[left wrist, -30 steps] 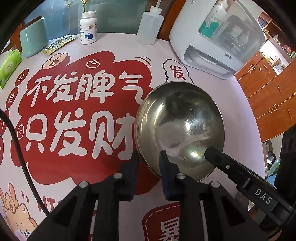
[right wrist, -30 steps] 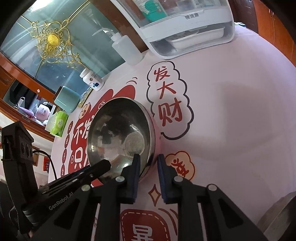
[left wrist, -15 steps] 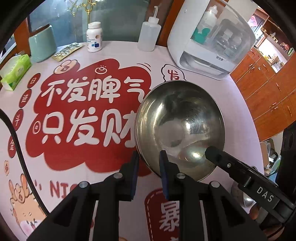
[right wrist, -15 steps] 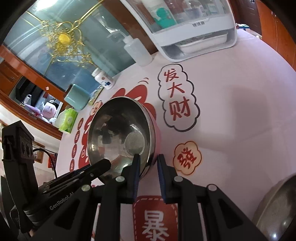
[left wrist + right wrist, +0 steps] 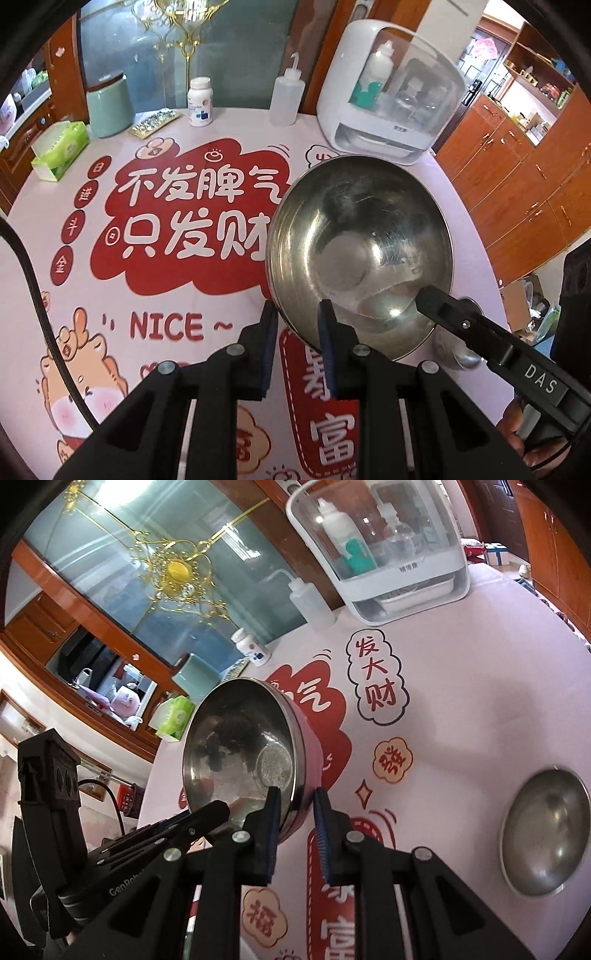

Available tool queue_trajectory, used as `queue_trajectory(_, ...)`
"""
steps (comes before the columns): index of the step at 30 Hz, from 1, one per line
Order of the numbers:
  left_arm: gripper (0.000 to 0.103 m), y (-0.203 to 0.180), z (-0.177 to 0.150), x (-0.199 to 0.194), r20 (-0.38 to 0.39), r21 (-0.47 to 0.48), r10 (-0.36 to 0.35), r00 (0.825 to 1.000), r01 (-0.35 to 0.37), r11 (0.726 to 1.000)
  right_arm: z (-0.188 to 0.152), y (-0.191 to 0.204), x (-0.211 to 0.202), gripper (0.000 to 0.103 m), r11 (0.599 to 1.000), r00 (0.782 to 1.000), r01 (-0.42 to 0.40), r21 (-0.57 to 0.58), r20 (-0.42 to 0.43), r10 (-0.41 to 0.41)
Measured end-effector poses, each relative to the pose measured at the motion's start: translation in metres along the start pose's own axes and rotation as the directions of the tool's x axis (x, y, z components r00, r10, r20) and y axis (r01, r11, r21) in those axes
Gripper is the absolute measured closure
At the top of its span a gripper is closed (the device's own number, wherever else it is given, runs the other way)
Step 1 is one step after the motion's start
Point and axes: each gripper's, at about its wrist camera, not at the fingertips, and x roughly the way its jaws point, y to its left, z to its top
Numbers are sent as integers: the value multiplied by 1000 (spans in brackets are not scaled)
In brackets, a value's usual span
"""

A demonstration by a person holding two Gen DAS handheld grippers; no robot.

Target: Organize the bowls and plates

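A steel bowl (image 5: 358, 251) with a pink outer wall (image 5: 309, 753) hangs above the printed tablecloth, tilted. My left gripper (image 5: 297, 314) is shut on its near rim, one finger inside and one outside. My right gripper (image 5: 295, 798) is shut on the rim at the other side in the same way. In the left wrist view one right finger (image 5: 437, 300) reaches over the rim; in the right wrist view a left finger (image 5: 210, 811) does the same. A second steel bowl (image 5: 546, 834) sits on the table at the right, apart from both grippers.
A white countertop appliance (image 5: 391, 92) stands at the back right. A squeeze bottle (image 5: 286, 96), a pill bottle (image 5: 200, 101), a green canister (image 5: 109, 105), foil packs (image 5: 155, 122) and a tissue box (image 5: 59, 152) line the far edge. Wooden cabinets (image 5: 517, 192) lie past the table's right edge.
Both grippers have risen with the bowl held between them. The table now looks farther below, more of its print shows, and the second bowl has come into the right wrist view.
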Motion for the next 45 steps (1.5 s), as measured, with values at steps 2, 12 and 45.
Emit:
queue_trajectory(2,83,-5,-7,-12,10,16,5,1000,-5,1000,-8,1,-10,85,1000,1000,-7,4,5,7)
queue_trajectory(12,83,-31,-51,-44,16,81,16,1000,-18,997,-52,-2,-53,85,1000,1000,-7,19,19,7)
queue_trajectory(45,82,-71,-198,-57,-154,172,14,988,13,985,-184,-44,-106,85,991,993,48,123,-112,-35)
